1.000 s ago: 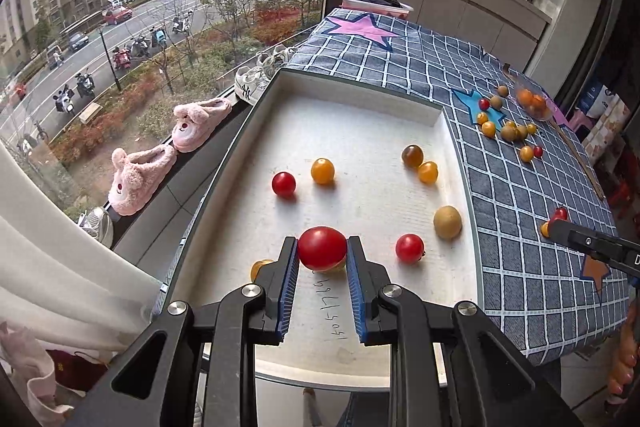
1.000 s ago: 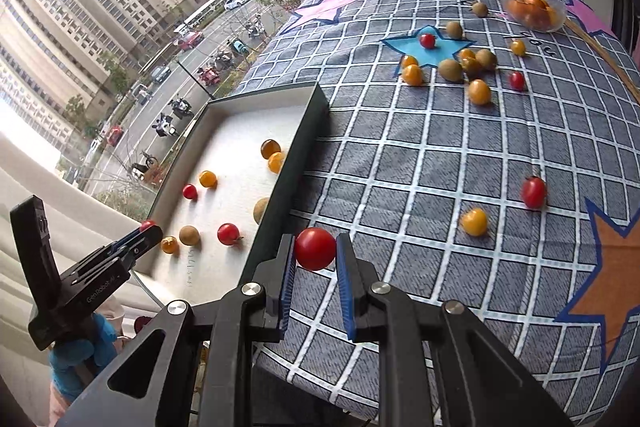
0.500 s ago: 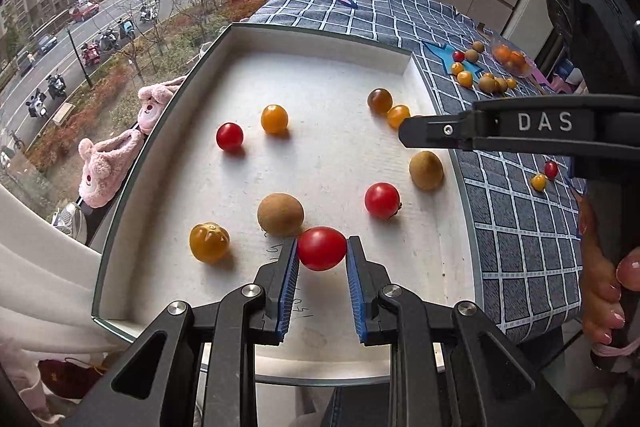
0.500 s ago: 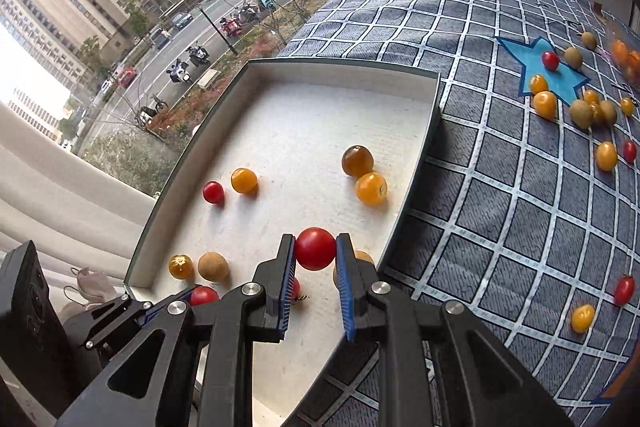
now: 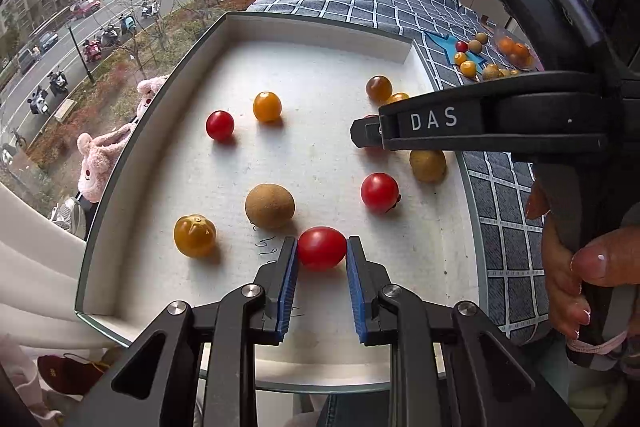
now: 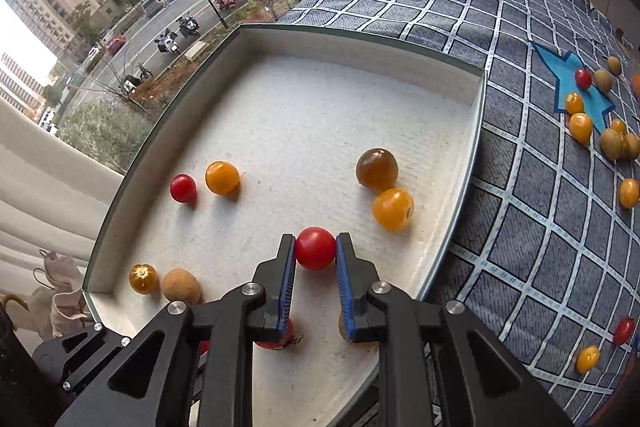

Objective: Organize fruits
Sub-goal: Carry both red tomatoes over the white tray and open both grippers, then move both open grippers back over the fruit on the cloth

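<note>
Beyond the window lies a street; on my bench's checked cloth [image 6: 532, 211] sits a shallow white tray [image 6: 476, 131]; my left gripper [image 5: 321, 259] clamps a glossy red tomato [image 5: 321, 247] low over the tray floor; my right gripper [image 6: 315, 253] clamps another round red tomato [image 6: 315, 247] above it; inside lie orange, red and brown fruits; more are scattered on the cloth.

Bright daylight from the window [image 5: 120, 7] at upper left casts soft shadows beneath the fruit; both fisheye frames stay sharp, bending strongly into dark vignetted corners.
</note>
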Demonstrator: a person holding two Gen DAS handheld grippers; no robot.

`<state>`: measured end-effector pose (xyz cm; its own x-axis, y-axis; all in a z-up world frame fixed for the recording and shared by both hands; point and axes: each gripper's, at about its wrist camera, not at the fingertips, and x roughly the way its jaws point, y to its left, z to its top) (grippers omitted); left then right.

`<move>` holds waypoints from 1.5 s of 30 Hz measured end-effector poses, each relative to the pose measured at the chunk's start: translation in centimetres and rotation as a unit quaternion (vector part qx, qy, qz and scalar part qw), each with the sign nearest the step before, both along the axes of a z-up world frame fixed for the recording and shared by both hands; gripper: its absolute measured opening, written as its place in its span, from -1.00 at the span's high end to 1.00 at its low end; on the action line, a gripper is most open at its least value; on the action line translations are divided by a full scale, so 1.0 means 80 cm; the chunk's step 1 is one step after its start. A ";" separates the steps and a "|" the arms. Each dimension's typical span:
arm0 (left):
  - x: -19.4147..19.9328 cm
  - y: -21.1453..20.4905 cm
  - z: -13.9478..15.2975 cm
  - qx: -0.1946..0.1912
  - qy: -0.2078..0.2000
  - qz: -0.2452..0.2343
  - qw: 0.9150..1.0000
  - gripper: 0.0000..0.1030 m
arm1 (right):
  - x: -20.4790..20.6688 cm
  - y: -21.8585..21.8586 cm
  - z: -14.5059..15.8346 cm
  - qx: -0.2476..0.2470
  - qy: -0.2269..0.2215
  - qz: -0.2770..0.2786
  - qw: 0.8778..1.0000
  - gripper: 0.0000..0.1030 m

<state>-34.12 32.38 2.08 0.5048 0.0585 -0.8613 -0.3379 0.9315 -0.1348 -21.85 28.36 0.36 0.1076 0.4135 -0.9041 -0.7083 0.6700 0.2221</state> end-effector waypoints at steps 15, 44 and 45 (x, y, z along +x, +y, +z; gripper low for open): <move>0.003 -0.010 0.000 0.022 0.010 0.002 1.000 0.49 | -0.003 -0.017 0.036 0.043 0.004 -0.011 0.999 -0.37; 0.056 -0.098 0.076 0.072 -0.040 -0.057 0.995 -0.73 | 0.032 -0.297 0.064 0.061 -0.052 -0.197 0.977 -0.57; 0.063 -0.107 0.074 0.071 -0.038 -0.065 0.995 -0.73 | 0.032 -0.309 0.061 0.054 -0.056 -0.205 0.976 -0.57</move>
<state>-29.09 23.85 8.01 0.5800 0.1076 -0.8075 -0.2077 0.9780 -0.0188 -19.28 3.62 5.21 0.3794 0.4067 -0.8311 -0.4092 0.8793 0.2435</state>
